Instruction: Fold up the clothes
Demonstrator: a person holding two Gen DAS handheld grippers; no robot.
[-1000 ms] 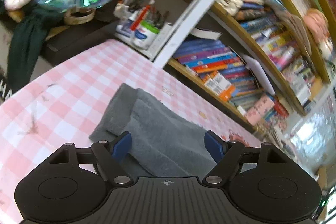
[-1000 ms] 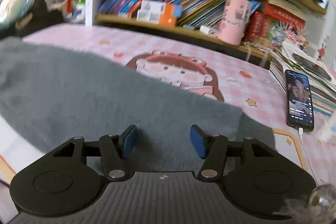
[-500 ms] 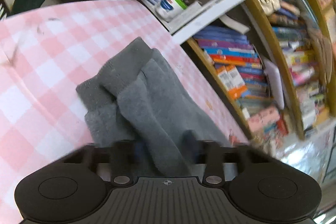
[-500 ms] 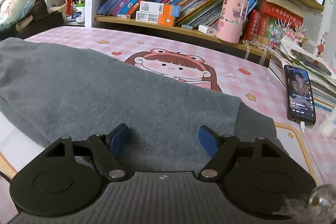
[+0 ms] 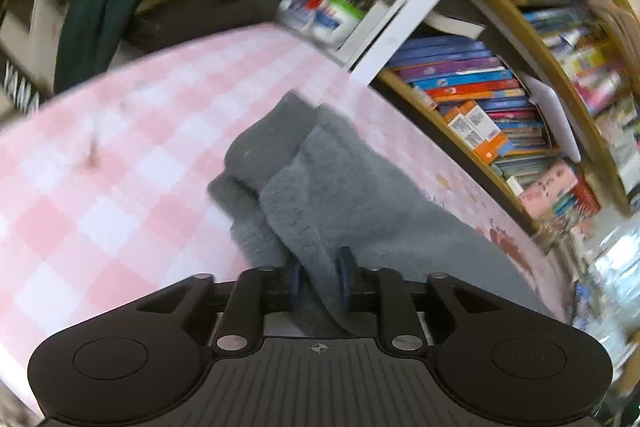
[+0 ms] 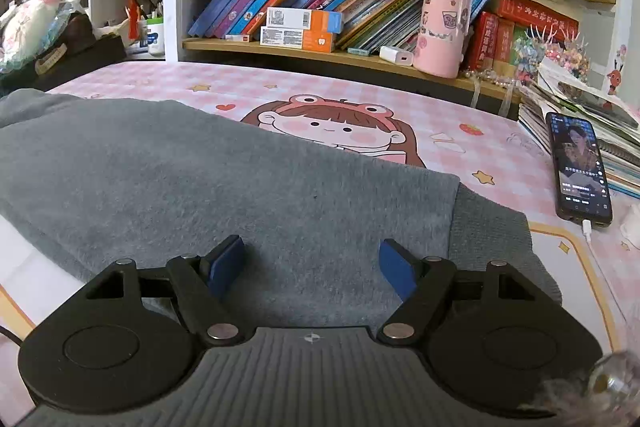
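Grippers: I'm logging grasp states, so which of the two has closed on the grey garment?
The left gripper: its blue pads pinch a fold of the grey garment. The right gripper is wide open above the cloth.

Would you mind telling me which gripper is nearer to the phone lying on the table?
Right. The right gripper hovers open over the grey garment, with the phone just off to its right. The left gripper pinches the garment's other end; no phone shows there.
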